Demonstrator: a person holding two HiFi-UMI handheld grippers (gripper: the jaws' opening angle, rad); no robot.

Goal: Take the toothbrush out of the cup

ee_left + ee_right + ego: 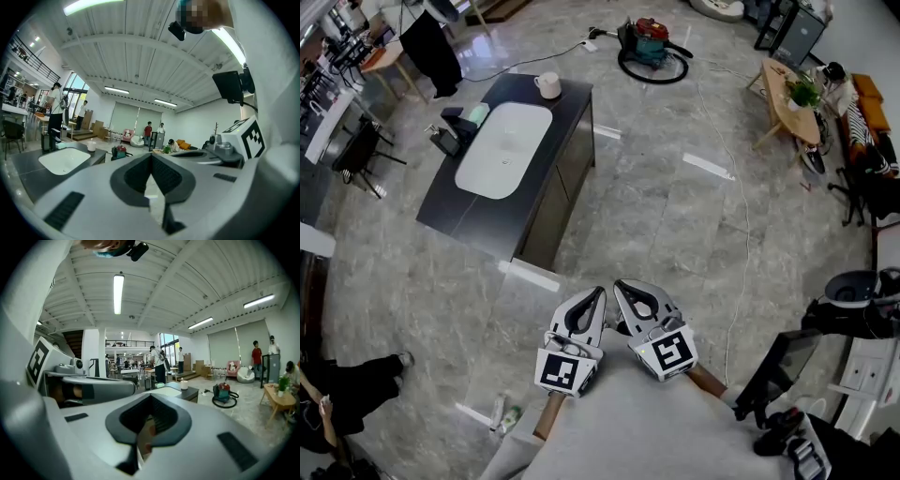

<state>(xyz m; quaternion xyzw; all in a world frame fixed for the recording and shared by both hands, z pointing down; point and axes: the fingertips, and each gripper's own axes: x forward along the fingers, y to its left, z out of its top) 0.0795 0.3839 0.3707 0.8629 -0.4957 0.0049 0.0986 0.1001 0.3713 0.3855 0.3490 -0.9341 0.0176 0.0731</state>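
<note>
Both the left gripper (598, 294) and right gripper (621, 287) are clenched and empty, well apart from the cup (547, 85). Reaching in with jaws closed could knock it off the counter (478, 220) corner.

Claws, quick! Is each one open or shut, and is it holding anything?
Left claw: shut, holding nothing.
Right claw: shut, holding nothing.
</note>
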